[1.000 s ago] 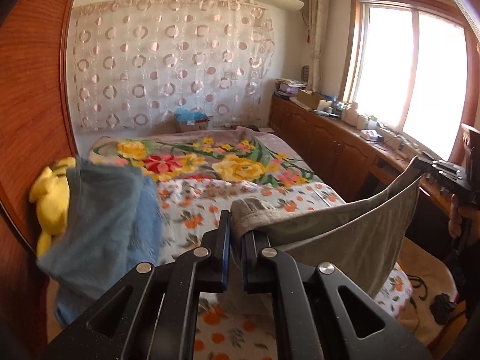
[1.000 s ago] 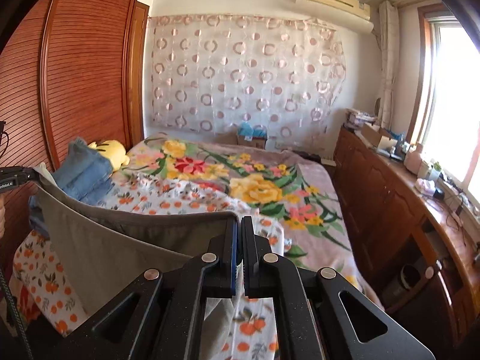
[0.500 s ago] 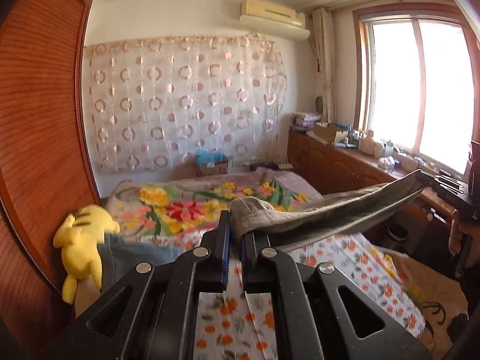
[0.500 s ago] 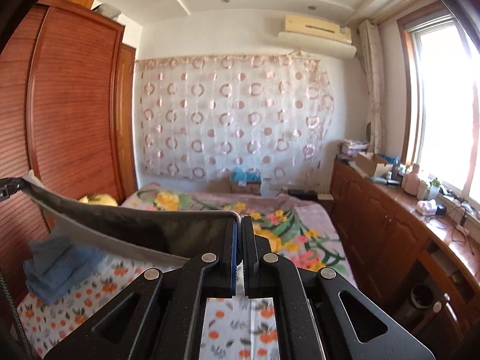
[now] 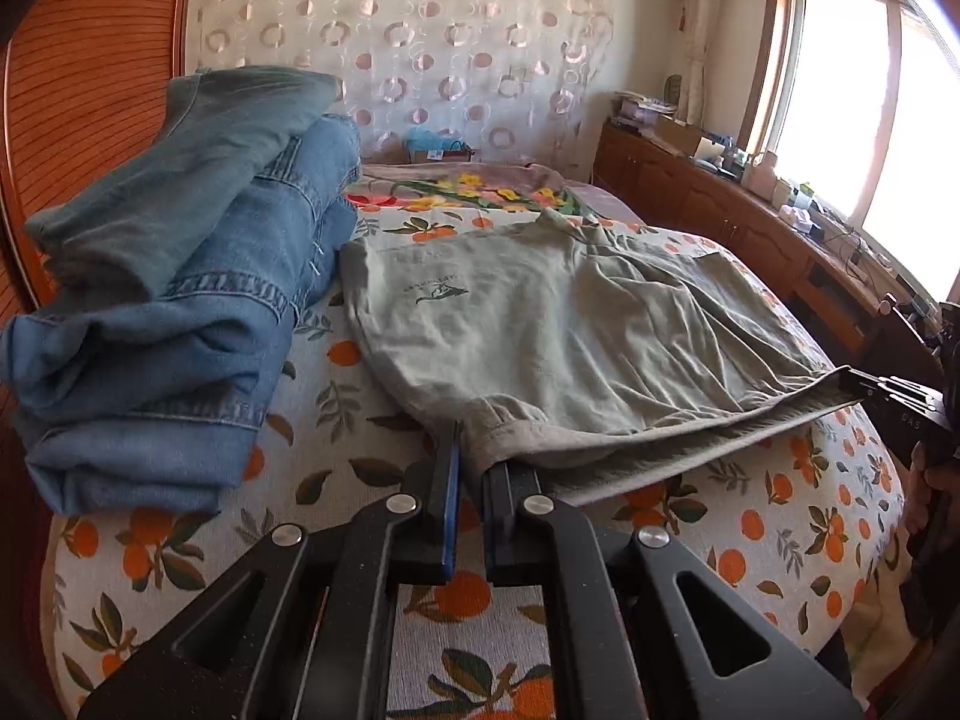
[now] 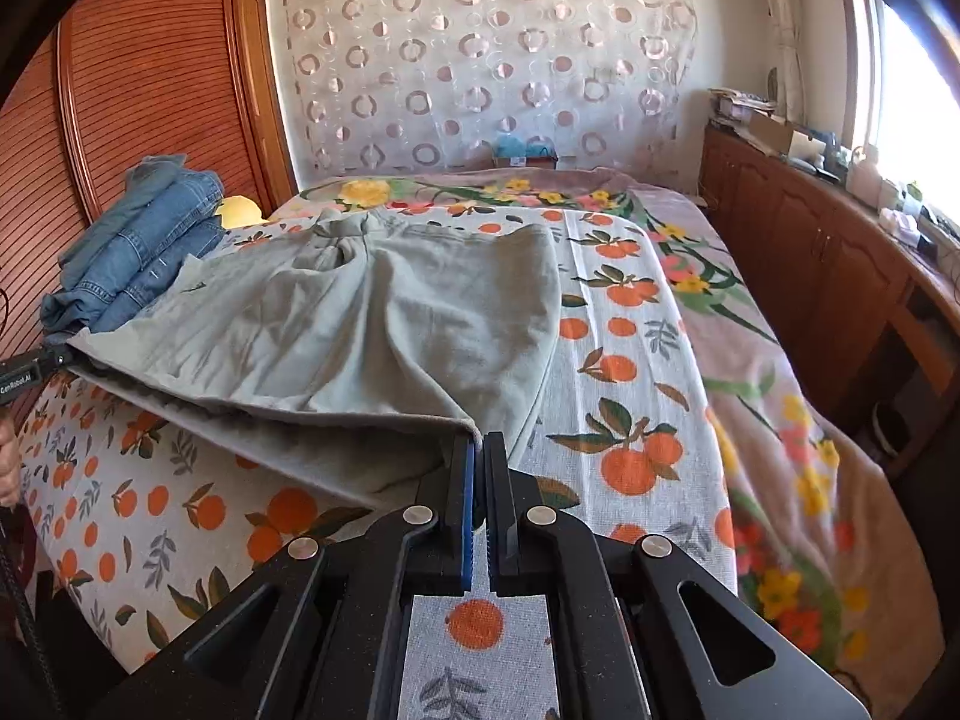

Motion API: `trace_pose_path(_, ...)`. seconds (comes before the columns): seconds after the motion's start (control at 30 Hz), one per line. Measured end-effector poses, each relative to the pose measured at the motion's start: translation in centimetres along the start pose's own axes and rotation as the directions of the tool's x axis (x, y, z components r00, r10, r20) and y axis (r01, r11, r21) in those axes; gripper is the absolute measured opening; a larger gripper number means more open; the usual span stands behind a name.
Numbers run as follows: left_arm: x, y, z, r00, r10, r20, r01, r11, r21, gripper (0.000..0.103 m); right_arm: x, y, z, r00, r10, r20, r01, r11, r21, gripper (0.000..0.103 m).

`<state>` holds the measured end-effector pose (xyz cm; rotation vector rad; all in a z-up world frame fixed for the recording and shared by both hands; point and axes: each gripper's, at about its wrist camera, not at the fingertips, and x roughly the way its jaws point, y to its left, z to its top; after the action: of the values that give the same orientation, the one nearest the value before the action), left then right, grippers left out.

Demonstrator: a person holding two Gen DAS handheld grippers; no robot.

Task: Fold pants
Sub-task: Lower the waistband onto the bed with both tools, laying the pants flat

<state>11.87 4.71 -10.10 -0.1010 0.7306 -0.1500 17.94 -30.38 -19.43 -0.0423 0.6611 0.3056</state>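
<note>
Grey-green pants [image 5: 558, 324] lie spread over the orange-print bedspread [image 5: 360, 492], also in the right wrist view [image 6: 360, 324]. My left gripper [image 5: 471, 462] is shut on one corner of their near hem, low over the bed. My right gripper [image 6: 477, 450] is shut on the other corner of the same hem. The hem hangs stretched between the two, slightly off the bed. The right gripper shows at the right edge of the left wrist view [image 5: 888, 390]; the left gripper shows at the left edge of the right wrist view [image 6: 30, 366].
A stack of folded blue jeans [image 5: 180, 300] sits on the bed's left side, next to the pants, by the wooden wardrobe [image 6: 120, 90]. A yellow plush toy [image 6: 240, 210] lies behind it. A floral blanket [image 6: 750, 360] covers the bed's right side. Wooden cabinets [image 6: 840, 276] run under the window.
Both grippers have come down from high in the air to just above the bed. The pants, held up hanging before, now lie spread on the bedspread.
</note>
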Motion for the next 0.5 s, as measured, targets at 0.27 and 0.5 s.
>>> trace_pose_path(0.27, -2.3, -0.7, -1.1, 1.0, -0.008, 0.021, 0.007, 1.0, 0.013, 0.007, -5.4, -0.9, -0.2, 1.0, 0.021, 0.015, -0.021, 1.0, 0.014, 0.002)
trace_pose_path(0.5, -5.1, -1.1, -3.6, 0.999, -0.024, 0.036, 0.024, 1.0, 0.016, 0.007, -9.2, -1.1, -1.7, 0.999, 0.045, -0.014, -0.045, 0.999, 0.024, 0.002)
